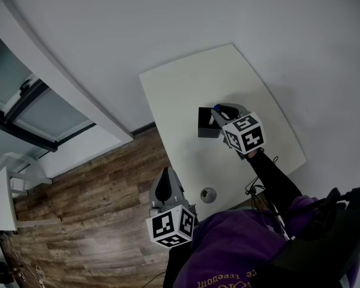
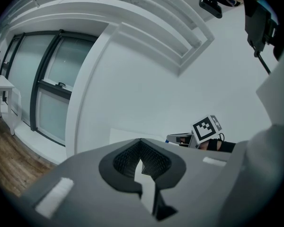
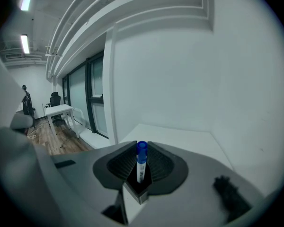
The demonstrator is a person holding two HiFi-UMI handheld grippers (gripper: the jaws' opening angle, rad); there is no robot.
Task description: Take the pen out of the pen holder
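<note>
A dark square pen holder [image 1: 207, 125] stands on the white table [image 1: 186, 86], near its middle. A white pen with a blue cap [image 3: 141, 149] stands upright in the pen holder [image 3: 140, 191]. My right gripper [image 3: 141, 163] is shut on the pen, its pads pressed on either side of the barrel just above the holder's rim. From the head view, the right gripper [image 1: 217, 110] hovers at the holder's right side. My left gripper [image 1: 166, 174] is held off the table's near left edge, shut with nothing in it; its own view shows the left gripper [image 2: 141, 163] with only a thin slit between the jaws.
A round grommet [image 1: 208, 195] sits in the table near its front edge. Wood floor [image 1: 90, 203] lies to the left, with a glazed wall [image 1: 24, 101] and a white desk [image 1: 1, 200]. Cables [image 1: 252, 191] hang by the table's front. A person [image 3: 26, 100] stands far off.
</note>
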